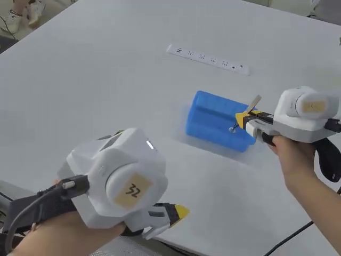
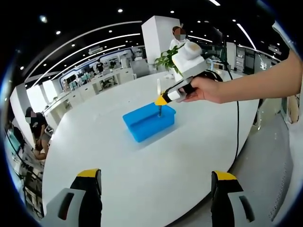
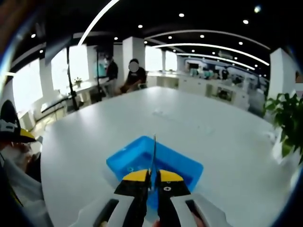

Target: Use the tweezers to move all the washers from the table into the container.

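Head view: right gripper (image 1: 243, 120) clamps tweezers (image 1: 254, 103), tips at the blue container (image 1: 208, 120); power strip (image 1: 208, 57) beyond. Left gripper view: left gripper (image 2: 156, 184) jaws wide over the white table (image 2: 118, 156). Right gripper view: jaws pinched on tweezers above container

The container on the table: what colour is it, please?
The container is blue, clearest in the head view.

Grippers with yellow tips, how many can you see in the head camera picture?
2. The left gripper is low and near, on the left of the head view, with its jaws open and empty. The right gripper is on the right, holding tweezers above the blue container.
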The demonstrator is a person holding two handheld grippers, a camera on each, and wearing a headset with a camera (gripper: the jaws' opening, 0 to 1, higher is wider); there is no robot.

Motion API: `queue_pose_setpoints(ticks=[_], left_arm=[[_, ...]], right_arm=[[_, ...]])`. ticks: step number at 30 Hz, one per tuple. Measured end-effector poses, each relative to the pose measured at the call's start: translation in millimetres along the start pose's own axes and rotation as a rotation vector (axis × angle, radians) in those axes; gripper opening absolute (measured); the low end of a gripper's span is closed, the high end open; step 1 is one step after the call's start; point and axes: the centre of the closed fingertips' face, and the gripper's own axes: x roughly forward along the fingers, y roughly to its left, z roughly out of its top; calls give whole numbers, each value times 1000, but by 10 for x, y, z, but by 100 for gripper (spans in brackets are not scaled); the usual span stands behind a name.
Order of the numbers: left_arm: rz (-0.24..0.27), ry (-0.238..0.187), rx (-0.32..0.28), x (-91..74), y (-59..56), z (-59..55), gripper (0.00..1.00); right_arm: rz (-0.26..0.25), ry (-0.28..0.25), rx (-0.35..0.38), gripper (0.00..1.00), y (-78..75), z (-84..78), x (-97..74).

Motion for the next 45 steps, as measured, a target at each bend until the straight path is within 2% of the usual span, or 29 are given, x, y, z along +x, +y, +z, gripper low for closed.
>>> queue_pose_setpoints(ticks=[10,22,38,45], left_arm=[[5,-1,-5,-21,9,-5,99],[0,6,0,2,7,8,99],[-18,19,-9,65,-9,-25,99],[-14,24,-16,63,21,-49,99]], right_arm=[[1,41,-19,3,-39,-118,68],[25,74,-22,3,-28,-251,237],[28,86,-3,3,-61,-285,303],[28,100,-2,3,-67,-339,307]])
